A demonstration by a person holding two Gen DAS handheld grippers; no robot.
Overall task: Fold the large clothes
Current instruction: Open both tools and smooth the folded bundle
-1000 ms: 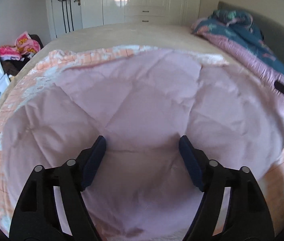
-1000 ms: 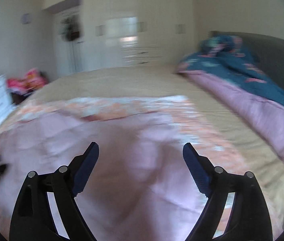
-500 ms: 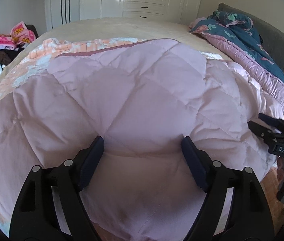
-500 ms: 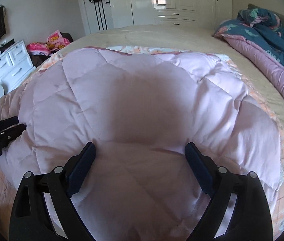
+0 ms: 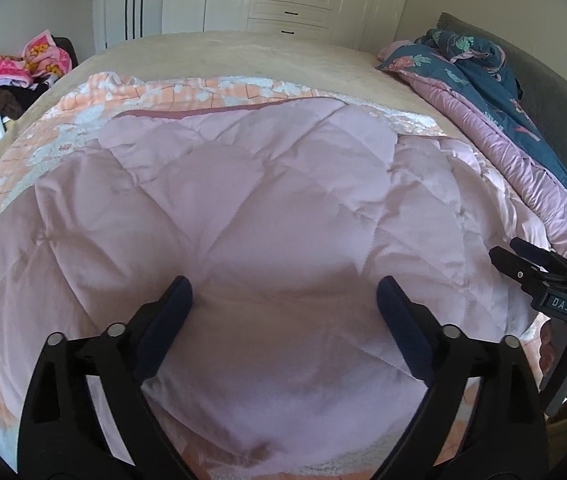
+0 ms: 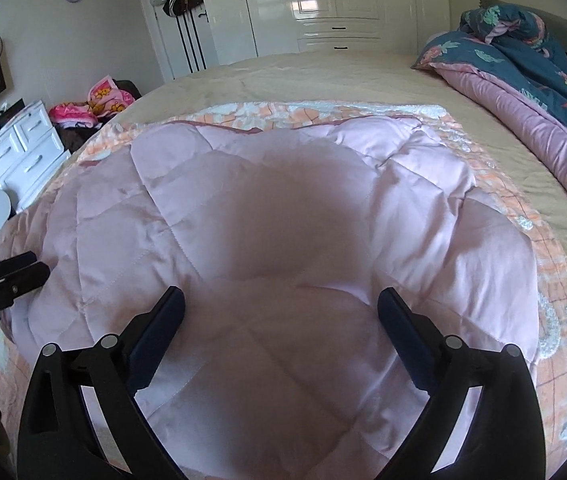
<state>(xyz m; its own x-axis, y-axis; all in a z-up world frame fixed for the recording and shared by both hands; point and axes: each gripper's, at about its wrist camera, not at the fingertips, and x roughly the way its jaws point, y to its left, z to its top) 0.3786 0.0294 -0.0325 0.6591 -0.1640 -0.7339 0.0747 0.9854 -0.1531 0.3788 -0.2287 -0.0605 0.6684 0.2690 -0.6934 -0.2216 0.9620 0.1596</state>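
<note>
Folded over its peach-and-white patterned side: pale pink quilted blanket [image 5: 267,216], filling mid-frame on the beige bed [image 5: 243,56]. Released, just spread wider, nothing between: left gripper [image 5: 283,312], right gripper [image 6: 281,320], apparently so the fold can settle flat.

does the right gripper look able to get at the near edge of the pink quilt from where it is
Probably yes. The right gripper hangs open right over the pink quilt, with nothing between its jaws and the fabric, and the left gripper stands off to the side.
</note>
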